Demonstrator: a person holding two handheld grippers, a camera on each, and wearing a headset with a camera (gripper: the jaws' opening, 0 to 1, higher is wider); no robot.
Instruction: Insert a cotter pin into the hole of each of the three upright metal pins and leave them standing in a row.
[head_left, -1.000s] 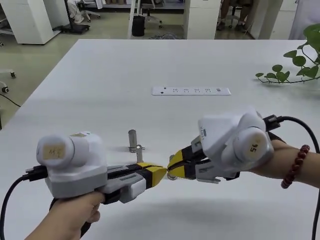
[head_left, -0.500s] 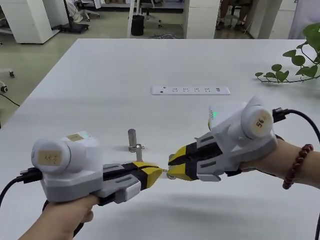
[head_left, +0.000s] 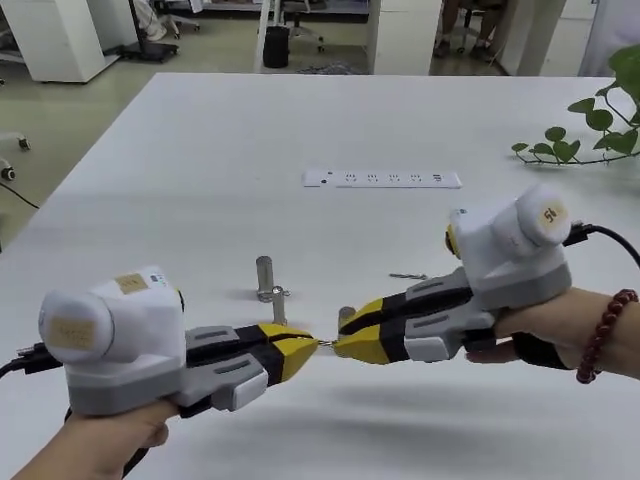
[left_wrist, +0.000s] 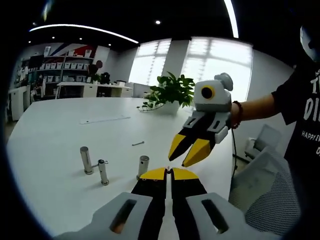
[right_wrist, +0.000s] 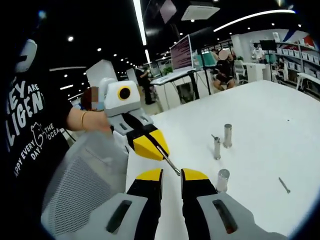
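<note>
Metal cotter pin juts from tips of left claw.

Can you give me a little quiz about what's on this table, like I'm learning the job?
1. True or false: the left tool is shut on a thin cotter pin.
2. How many upright metal pins stand on the table?
3. What lies flat on the table beyond the pins? A) a loose cotter pin B) a spoon C) a coin

Key: 1 true. 2 three. 3 A.
</note>
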